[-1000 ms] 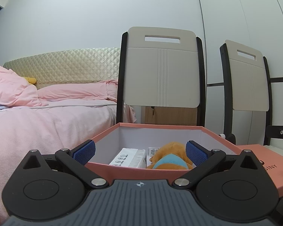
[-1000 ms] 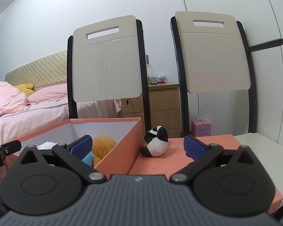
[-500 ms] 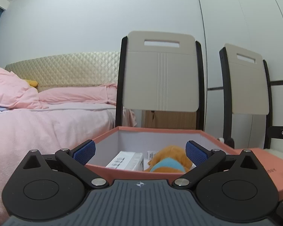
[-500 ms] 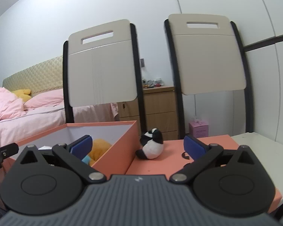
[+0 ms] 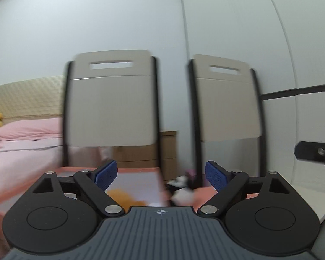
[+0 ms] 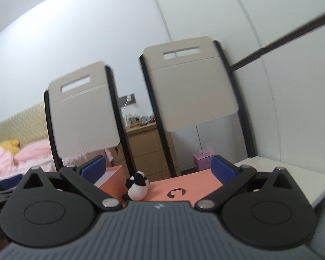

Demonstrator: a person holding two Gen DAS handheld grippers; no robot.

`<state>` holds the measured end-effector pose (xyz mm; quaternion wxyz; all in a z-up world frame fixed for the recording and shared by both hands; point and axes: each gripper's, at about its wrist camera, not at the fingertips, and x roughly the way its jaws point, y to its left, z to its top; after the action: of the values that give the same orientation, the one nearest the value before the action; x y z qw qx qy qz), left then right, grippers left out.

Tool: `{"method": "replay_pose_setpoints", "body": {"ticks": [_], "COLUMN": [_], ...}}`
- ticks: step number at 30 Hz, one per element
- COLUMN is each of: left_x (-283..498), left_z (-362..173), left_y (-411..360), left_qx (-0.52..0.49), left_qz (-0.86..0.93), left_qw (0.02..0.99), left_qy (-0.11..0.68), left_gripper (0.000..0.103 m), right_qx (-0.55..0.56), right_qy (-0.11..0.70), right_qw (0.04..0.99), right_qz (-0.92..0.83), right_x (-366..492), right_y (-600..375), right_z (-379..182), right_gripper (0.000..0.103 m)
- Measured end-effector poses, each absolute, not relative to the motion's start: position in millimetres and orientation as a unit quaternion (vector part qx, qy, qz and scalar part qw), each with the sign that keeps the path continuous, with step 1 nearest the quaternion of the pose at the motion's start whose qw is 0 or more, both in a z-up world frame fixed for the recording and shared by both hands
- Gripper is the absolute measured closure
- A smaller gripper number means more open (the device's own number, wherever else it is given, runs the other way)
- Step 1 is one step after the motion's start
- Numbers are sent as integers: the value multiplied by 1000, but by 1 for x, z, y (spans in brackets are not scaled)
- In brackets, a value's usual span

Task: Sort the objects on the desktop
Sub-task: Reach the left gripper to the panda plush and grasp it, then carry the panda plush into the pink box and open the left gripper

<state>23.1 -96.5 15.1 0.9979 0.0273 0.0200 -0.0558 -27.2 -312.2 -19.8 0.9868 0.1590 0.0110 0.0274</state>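
While level, left gripper closing, empty

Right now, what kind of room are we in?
Most likely a bedroom. There is a bed with pink bedding and a padded headboard, and a wooden nightstand with small clutter on top beside it. Two folding chairs lean against the white wall.
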Motion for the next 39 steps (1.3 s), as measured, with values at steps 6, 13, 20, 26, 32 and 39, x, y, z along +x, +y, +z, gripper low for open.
{"method": "replay_pose_setpoints", "body": {"ticks": [6,13,20,26,32,39], "left_x": [113,213,256,265,231,157], "left_z": [14,-13,-35,-46,-17,63], "left_y": [-185,-226,-220,-205,-200,-146], "left_qx": [43,74,70,53,51,-1], "left_qz": [-20,42,92,76,22,-45], "left_qw": [994,976,961,958,969,987], "left_qy": [101,199,253,272,239,153], "left_gripper": [24,42,42,71,73,73], "right_qx": [192,236,255,260,247,226], "right_qy": [-13,-17,-14,-7,4,13], "right_qw": [981,971,965,964,968,973], "right_qz": [28,44,59,55,45,36], "right_x": [-49,-61,-65,-61,-51,-37], "right_y": [-345,-377,-385,-383,-371,-348], "right_z": [-22,-25,-26,-27,-27,-26], "right_gripper": [0,0,0,0,0,0]}}
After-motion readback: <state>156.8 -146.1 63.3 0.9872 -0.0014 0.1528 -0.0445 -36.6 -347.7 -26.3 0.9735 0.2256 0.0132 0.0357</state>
